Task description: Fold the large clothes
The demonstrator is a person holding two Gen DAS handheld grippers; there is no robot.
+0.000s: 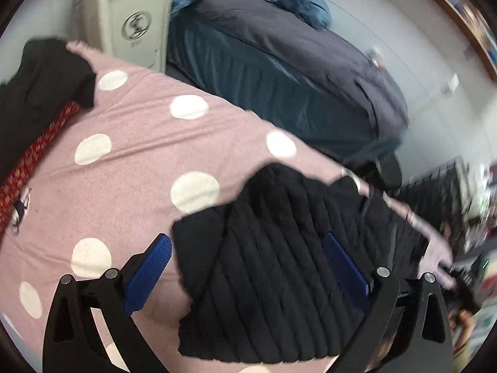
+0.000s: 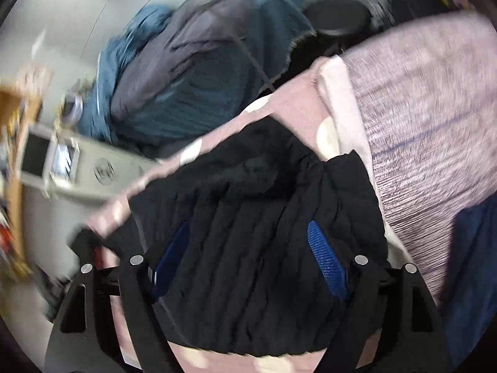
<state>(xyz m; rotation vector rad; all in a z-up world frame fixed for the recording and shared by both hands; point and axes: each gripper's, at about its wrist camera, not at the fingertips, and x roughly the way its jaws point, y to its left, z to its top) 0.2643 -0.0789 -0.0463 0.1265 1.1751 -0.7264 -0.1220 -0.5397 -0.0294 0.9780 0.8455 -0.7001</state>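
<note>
Black and ribbed, the folded garment [image 1: 279, 264] lay on a pink blanket with white dots [image 1: 130, 155], close to the blanket's edge. In the left wrist view its lower hem ran behind the gripper frame, so its whole outline could not be seen; the right wrist view was smeared by blur, and there the garment [image 2: 248, 233] showed only as a dark, ridged mass. Another dark piece of clothing [image 1: 43, 87] lay at the far left corner of the blanket, cut off by the lens rim, with a red patterned strip [image 1: 34, 158] beside it (what it belonged to was not clear). Beyond the blanket a bed with teal and grey bedding [image 1: 279, 71] and a cream appliance [image 1: 136, 21] stood blurred.

The left gripper [image 1: 248, 270] pointed steeply down over the garment, its blue fingers [image 1: 149, 270] spread wide, holding nothing. The right gripper [image 2: 248, 258] tilted down likewise over the same garment, its fingers [image 2: 326, 261] well apart and gripping nothing. A grey knitted sleeve [image 2: 428, 124] filled the right of that view.
</note>
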